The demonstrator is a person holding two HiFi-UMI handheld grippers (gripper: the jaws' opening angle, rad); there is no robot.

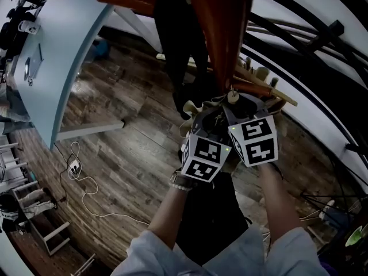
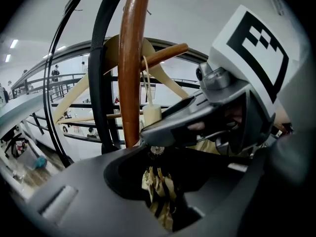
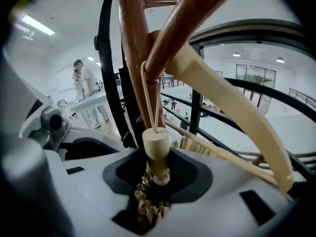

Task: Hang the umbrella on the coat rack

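A dark wood-plank floor fills the middle of the room. At the far left stands a pale blue table. Near its leg a white cable trails from a power strip. Black railings run along the right, with a bright white hall beyond, lit by ceiling strip lights.

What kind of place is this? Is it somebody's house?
Probably not a house. It looks like a big indoor hall or workroom. It has a wood-plank floor, a long white table, black railings, and strip lights on a high white ceiling.
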